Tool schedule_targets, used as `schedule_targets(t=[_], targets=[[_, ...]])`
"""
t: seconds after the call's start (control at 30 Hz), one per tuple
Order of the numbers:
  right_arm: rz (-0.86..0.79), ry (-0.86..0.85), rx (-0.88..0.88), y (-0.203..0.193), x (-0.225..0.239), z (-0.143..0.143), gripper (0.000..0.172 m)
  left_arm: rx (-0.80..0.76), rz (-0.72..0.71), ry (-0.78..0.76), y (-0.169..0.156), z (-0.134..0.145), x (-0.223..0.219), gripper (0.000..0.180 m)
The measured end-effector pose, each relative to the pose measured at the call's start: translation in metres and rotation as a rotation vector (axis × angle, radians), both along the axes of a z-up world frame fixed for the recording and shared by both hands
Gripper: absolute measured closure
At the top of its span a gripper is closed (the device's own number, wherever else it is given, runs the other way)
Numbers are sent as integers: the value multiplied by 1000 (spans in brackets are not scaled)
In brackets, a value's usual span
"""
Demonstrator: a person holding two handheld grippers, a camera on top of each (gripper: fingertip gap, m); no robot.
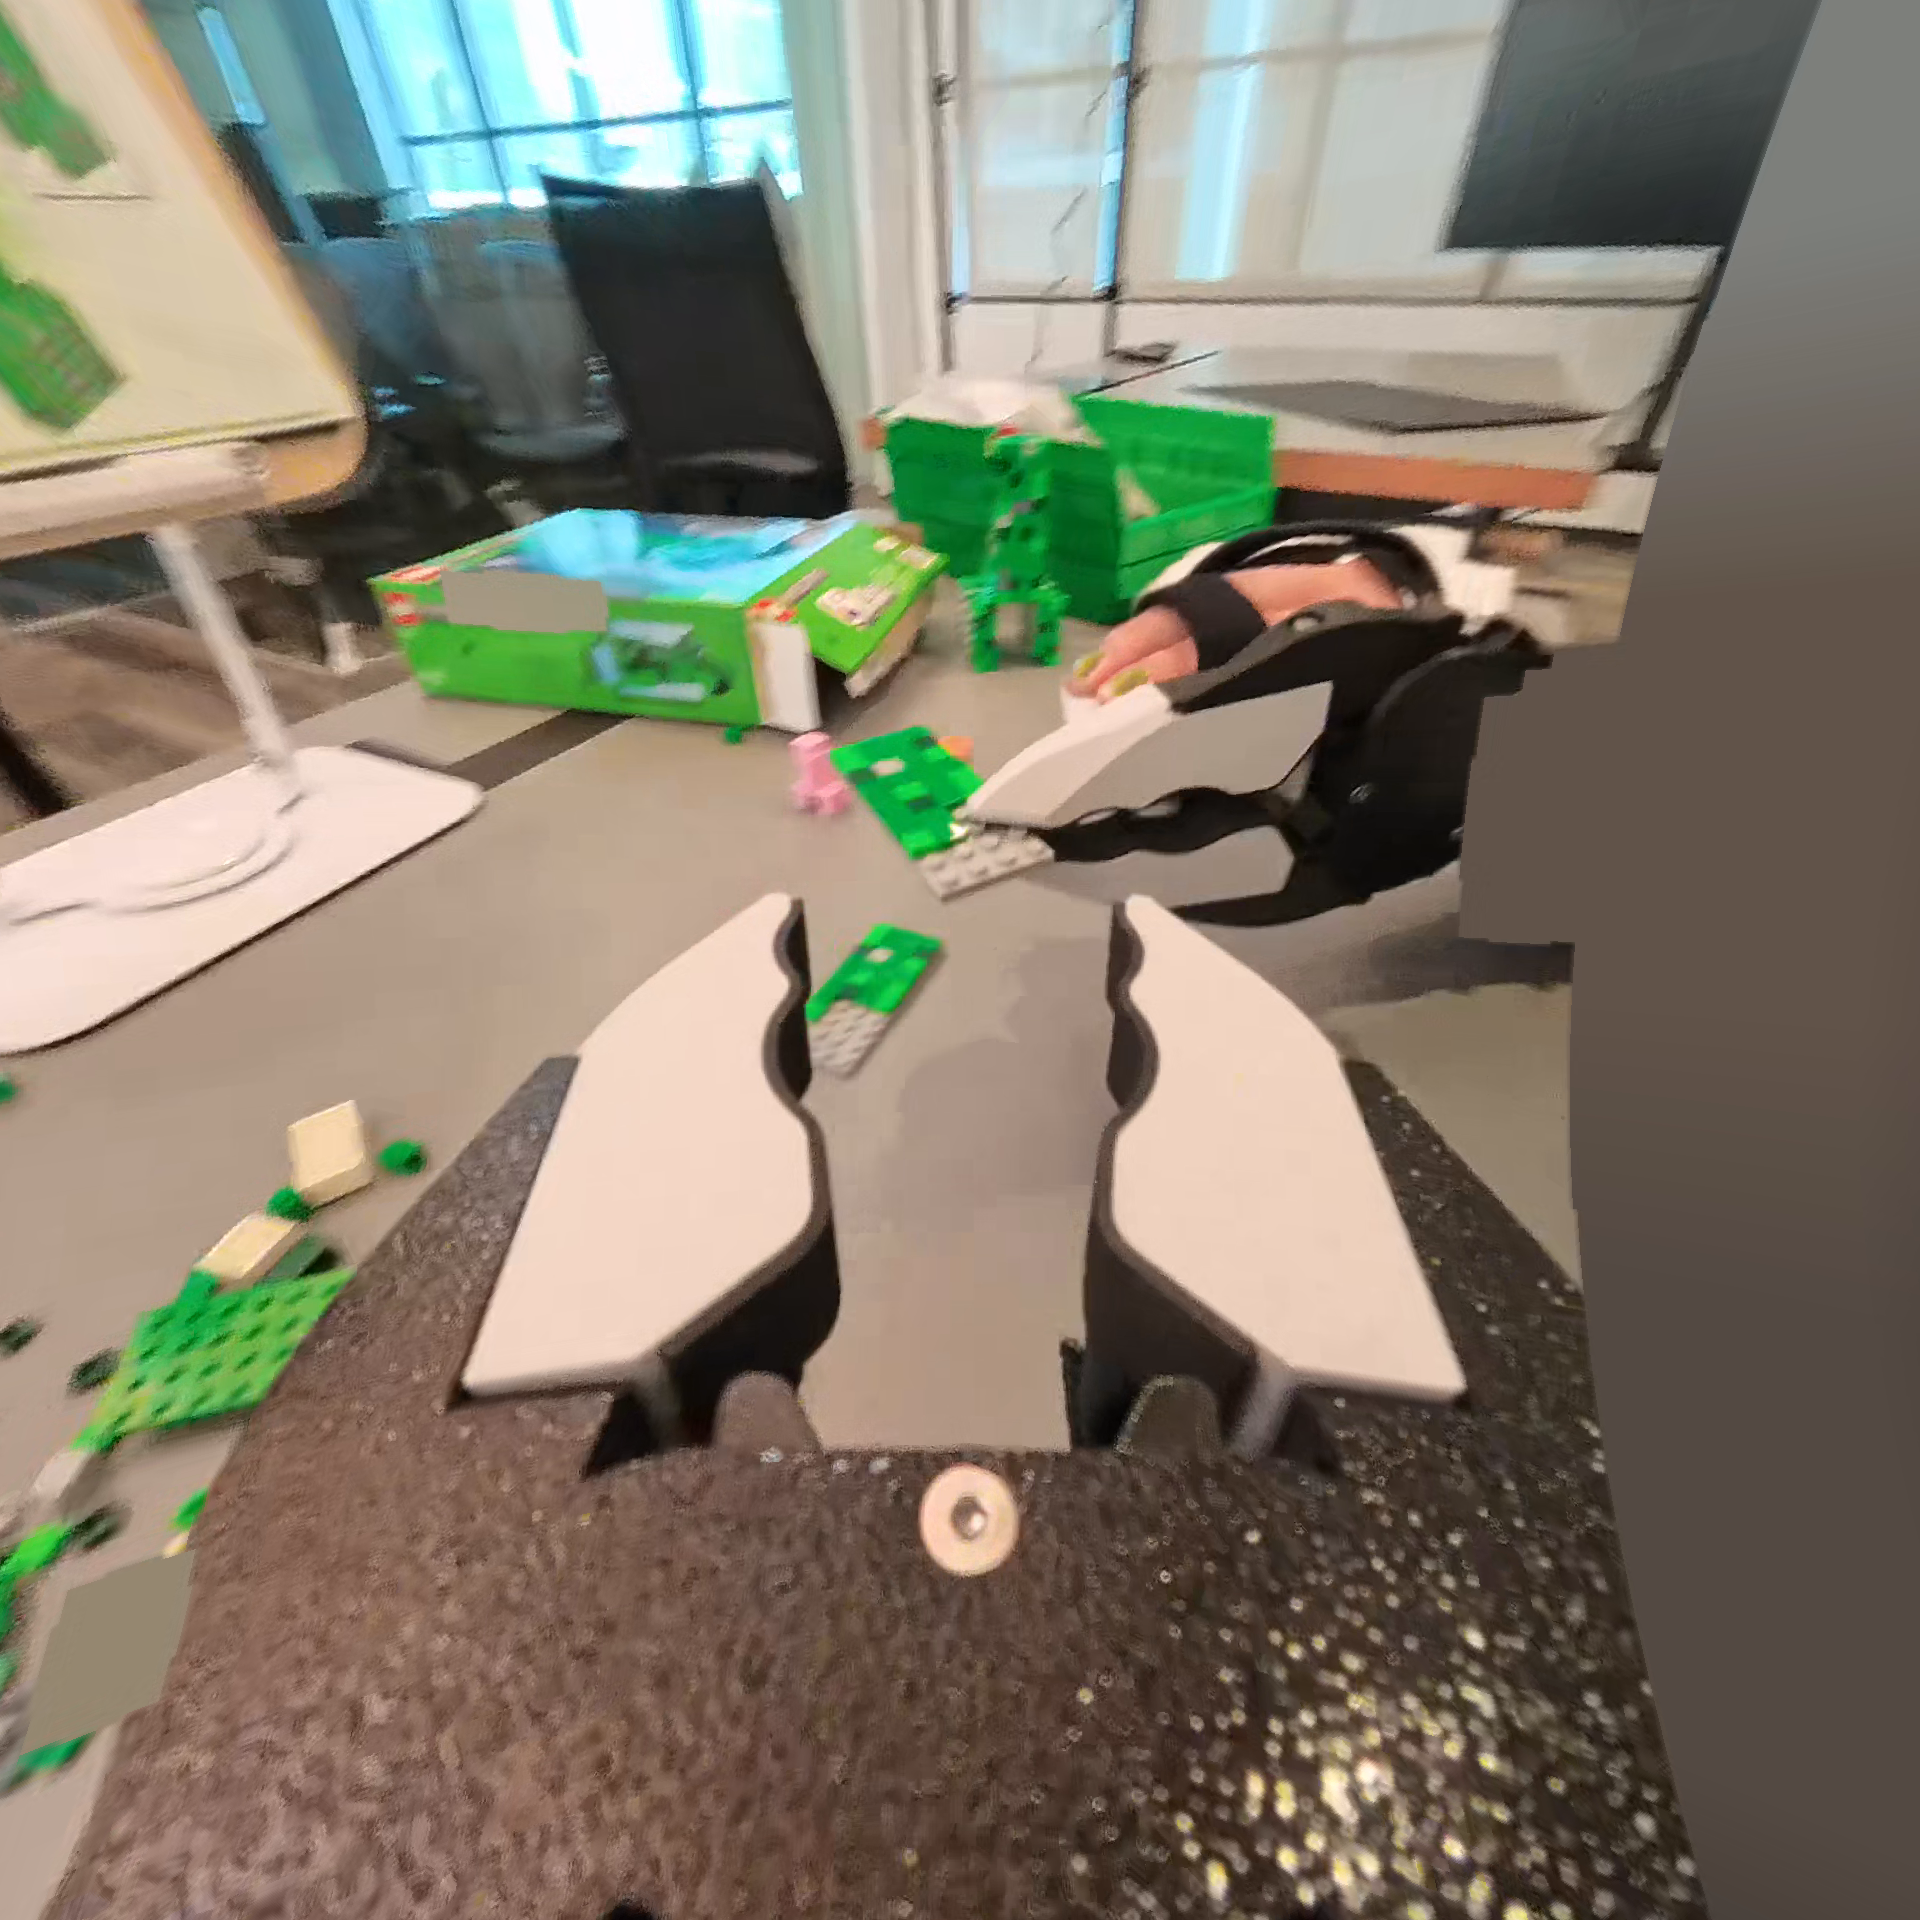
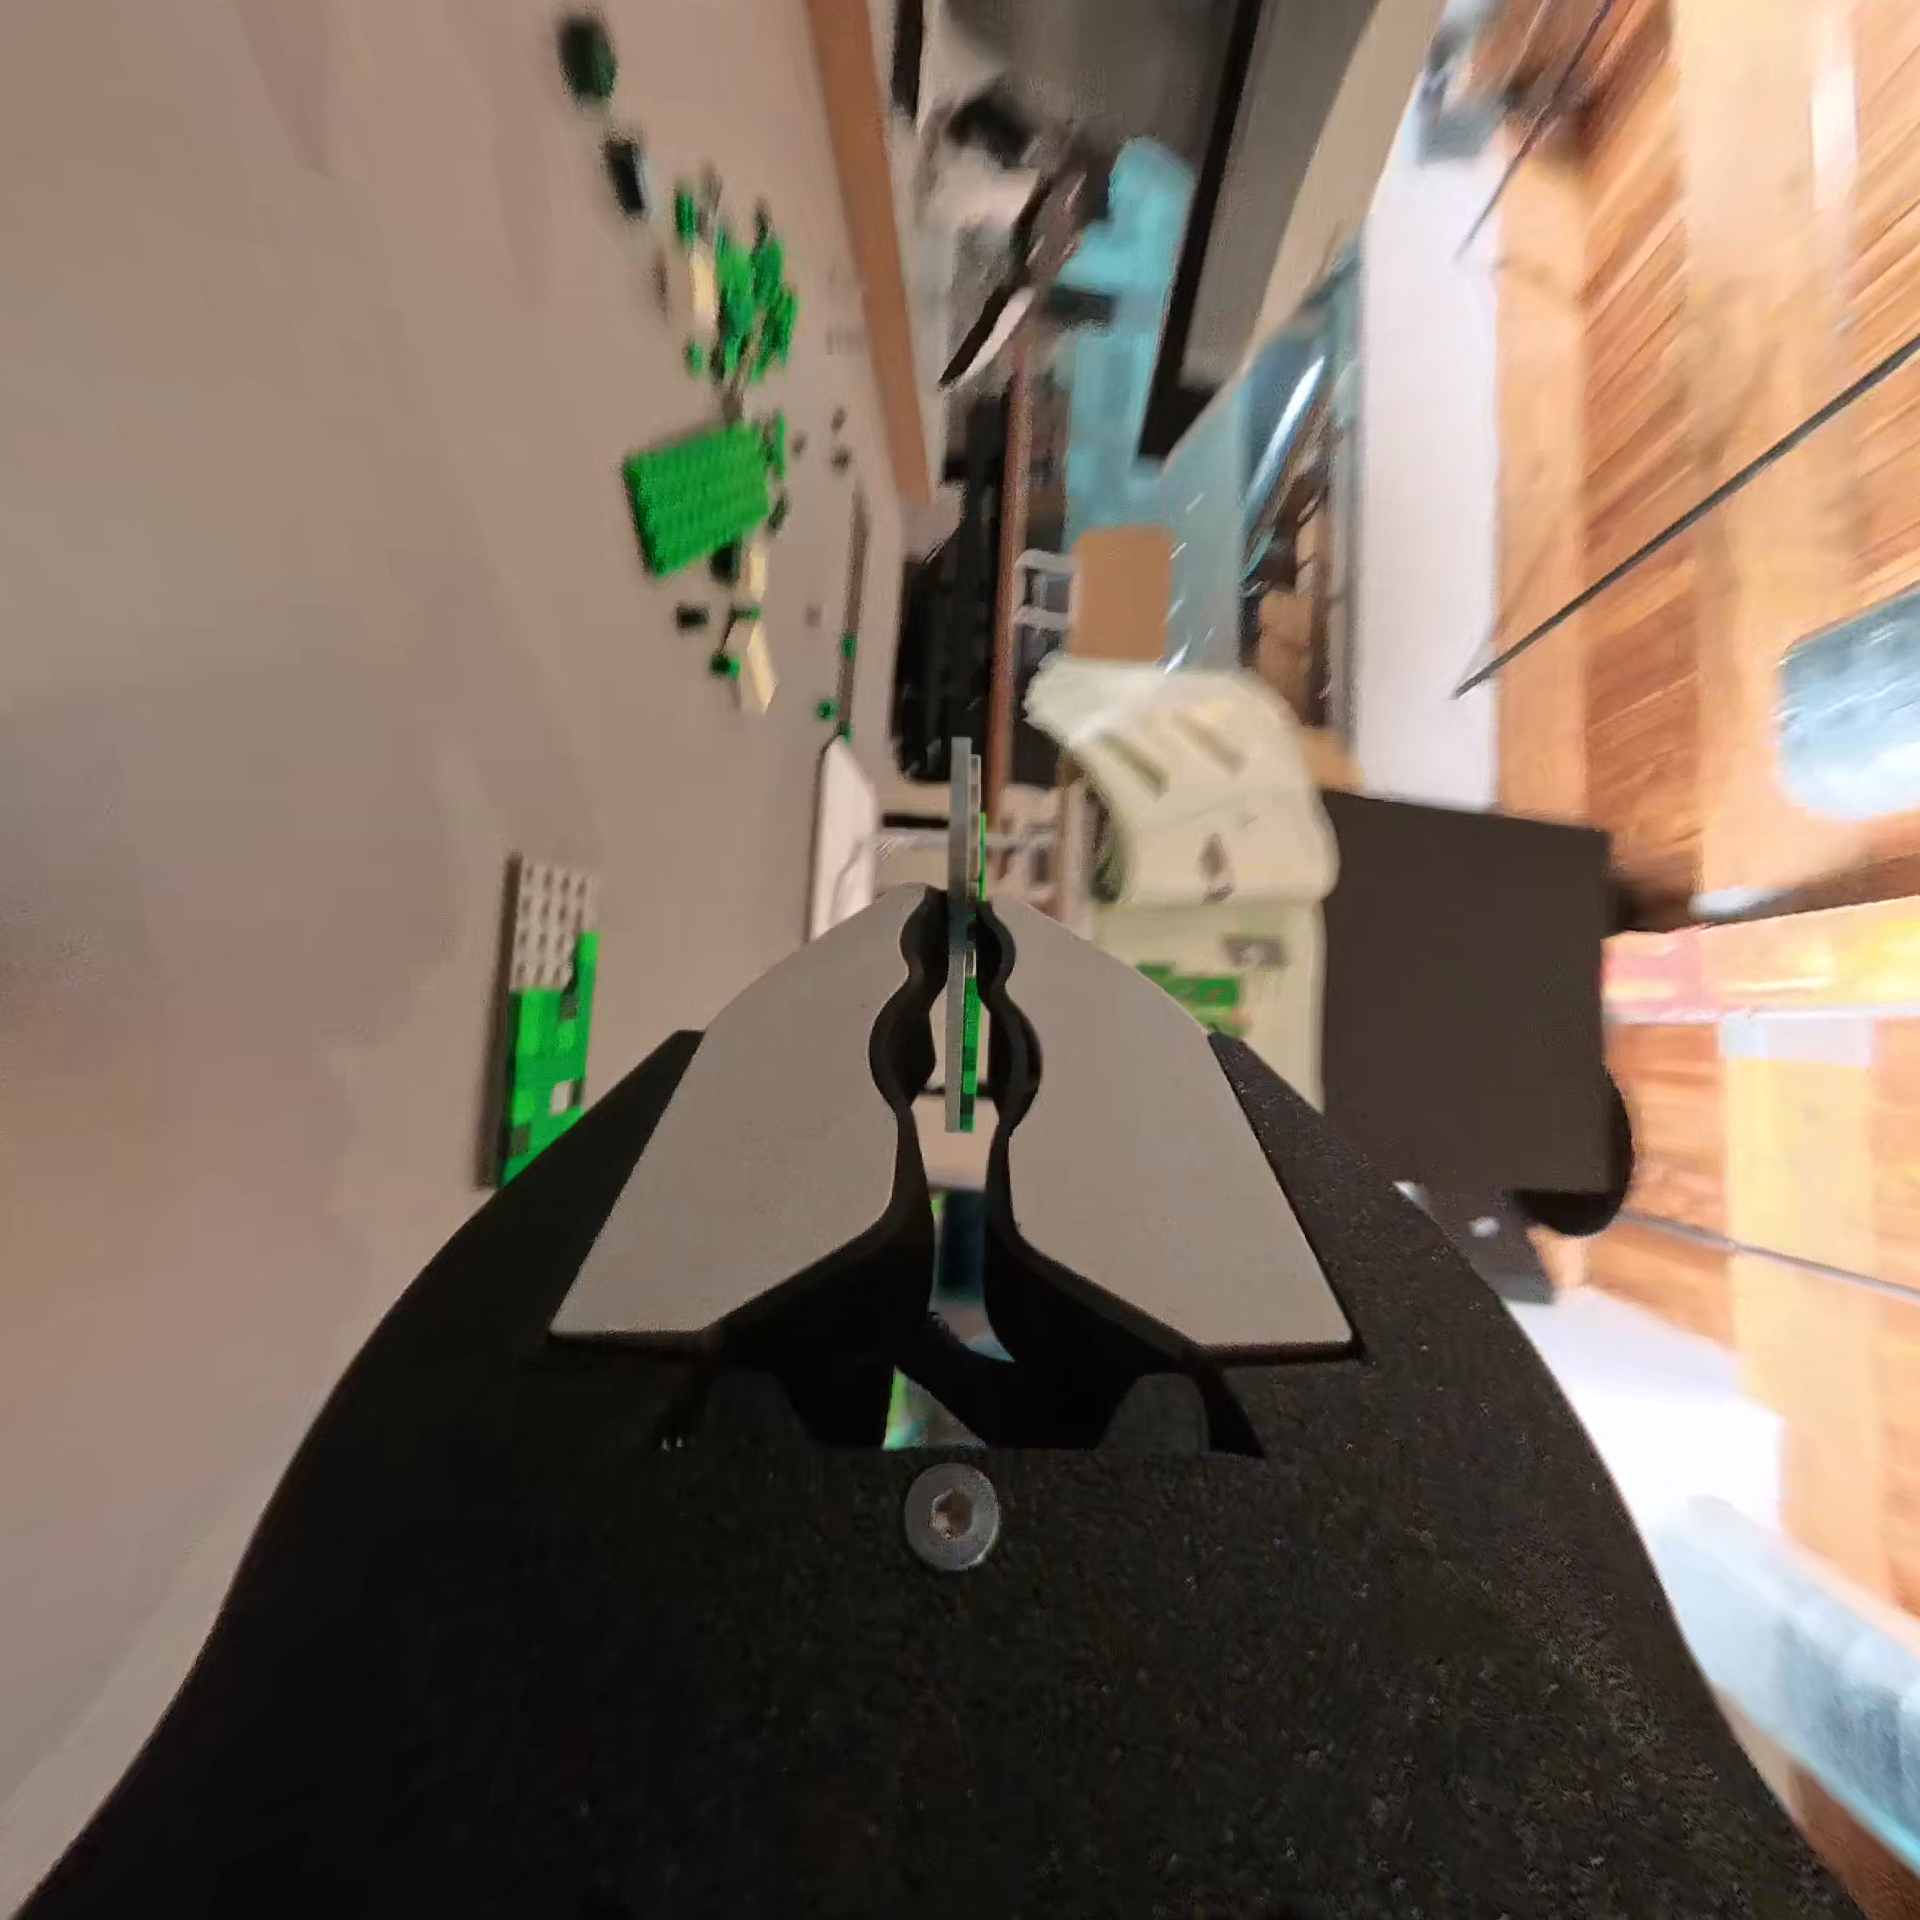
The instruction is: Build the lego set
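A thin grey studded plate topped with green tiles (image 2: 964, 997) is pinched edge-on in the clenched right claw (image 2: 961, 925) – best kept level – while the released left claw (image 1: 956, 935) hangs over the grey tabletop (image 1: 582, 935), a smaller grey-and-green plate (image 1: 868, 997) just beside its left finger.

An office or meeting room, probably, though blur is softening much of it: tall windows (image 1: 582, 94) are lighting a dark office chair (image 1: 696, 343), a long grey counter (image 1: 623, 852) is carrying toy bricks and a green box (image 1: 644, 623), and a dark screen (image 1: 1600, 114) is hanging on the wall.
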State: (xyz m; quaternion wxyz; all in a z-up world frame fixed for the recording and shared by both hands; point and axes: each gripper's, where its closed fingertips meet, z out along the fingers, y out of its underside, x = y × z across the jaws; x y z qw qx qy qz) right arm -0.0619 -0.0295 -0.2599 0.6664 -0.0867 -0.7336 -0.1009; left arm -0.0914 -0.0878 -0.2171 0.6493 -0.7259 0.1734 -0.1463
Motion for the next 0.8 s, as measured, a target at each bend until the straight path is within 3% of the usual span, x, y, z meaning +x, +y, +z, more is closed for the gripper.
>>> schedule_targets(t=[0.13, 0.27, 0.43, 0.63, 0.8], targets=[[-236, -189, -165, 70, -18, -37, 167, 63, 281, 152, 19, -12, -49, 132], [-414, -342, -243, 110, -36, -60, 167, 128, 492, 294, 36, -26, -99, 137], [-499, -432, -192, 121, -48, -75, 167, 96, 564, 383, 34, -43, -125, 140], [-585, -491, -134, 124, -53, -93, 167, 64, 724, 372, 5, -38, -179, 141], [-604, -525, -258, 116, -60, -101, 161, 100, 893, 387, -31, -33, -241, 151]])
